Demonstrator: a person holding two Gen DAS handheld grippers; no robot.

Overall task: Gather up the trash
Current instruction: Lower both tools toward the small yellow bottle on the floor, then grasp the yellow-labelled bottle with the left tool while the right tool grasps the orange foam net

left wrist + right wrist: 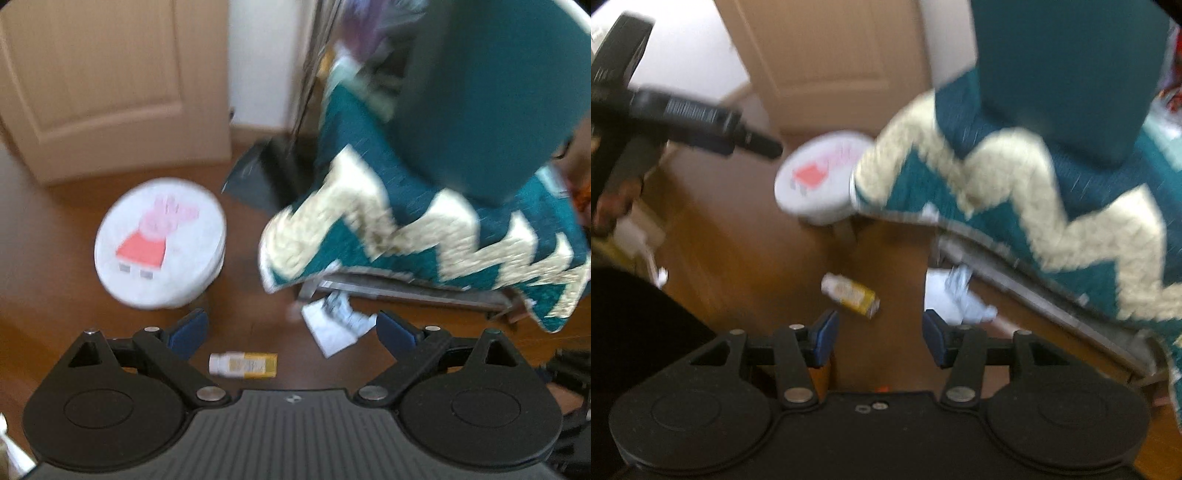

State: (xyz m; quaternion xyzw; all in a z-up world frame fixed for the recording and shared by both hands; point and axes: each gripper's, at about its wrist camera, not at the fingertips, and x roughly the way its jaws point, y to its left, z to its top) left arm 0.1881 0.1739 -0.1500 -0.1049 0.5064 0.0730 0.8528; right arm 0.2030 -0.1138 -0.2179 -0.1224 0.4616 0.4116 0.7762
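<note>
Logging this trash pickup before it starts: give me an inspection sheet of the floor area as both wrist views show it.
Surface: brown wooden floor, bare around the trash.
Job's things: small white-and-yellow bottle lying on its side; crumpled white paper beside the bed frame.
Clutter: round white tub with pink cartoon lid.
Grippers: left tool open, empty; right tool open, empty.
Cables: nothing seen.
Surroundings: teal zigzag quilt overhanging, beige door.

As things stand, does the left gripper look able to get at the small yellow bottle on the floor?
Probably yes. The left gripper is open and empty, and the yellow bottle lies on bare floor just ahead, with nothing over it; crumpled paper lies apart.
</note>
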